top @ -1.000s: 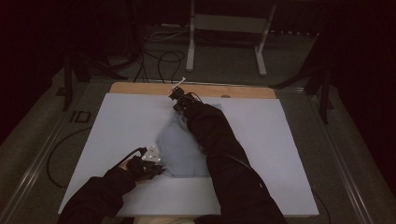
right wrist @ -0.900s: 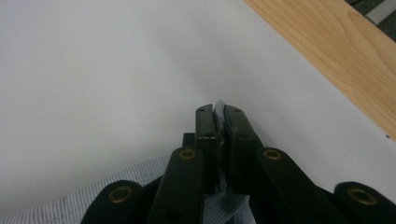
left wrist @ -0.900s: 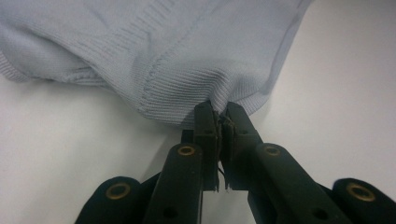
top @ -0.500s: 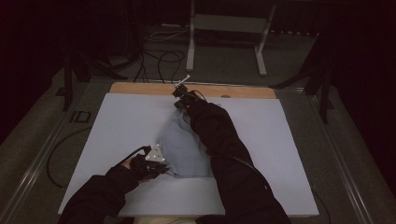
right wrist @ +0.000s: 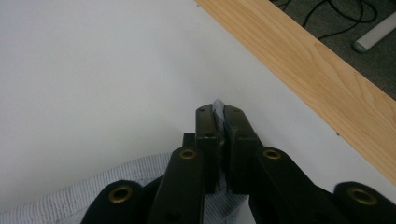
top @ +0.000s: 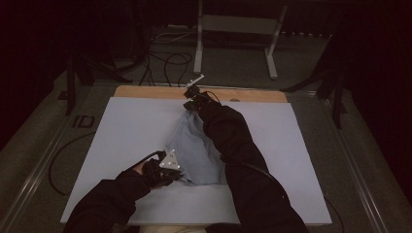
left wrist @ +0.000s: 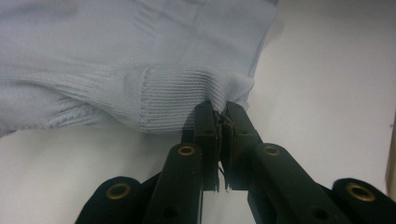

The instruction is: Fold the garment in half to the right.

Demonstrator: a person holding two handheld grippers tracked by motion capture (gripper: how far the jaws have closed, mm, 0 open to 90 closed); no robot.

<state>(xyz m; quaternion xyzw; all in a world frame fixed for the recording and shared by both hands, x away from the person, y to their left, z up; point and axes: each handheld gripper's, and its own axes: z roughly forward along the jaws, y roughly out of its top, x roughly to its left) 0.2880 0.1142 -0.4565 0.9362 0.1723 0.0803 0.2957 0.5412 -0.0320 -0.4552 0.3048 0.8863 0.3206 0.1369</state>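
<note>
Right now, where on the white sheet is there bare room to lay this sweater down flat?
The sweater, pinched in the left claw and right claw, crowds the middle with the sleeves. Bare white sheet lies left of it, out to the left edge, and right of the arm, out to the right edge, up to the wooden strip.

No readable text, label or number shows anywhere

The left tool (top: 176, 174) has dragged the garment's (top: 197, 148) near edge rightward.
</note>
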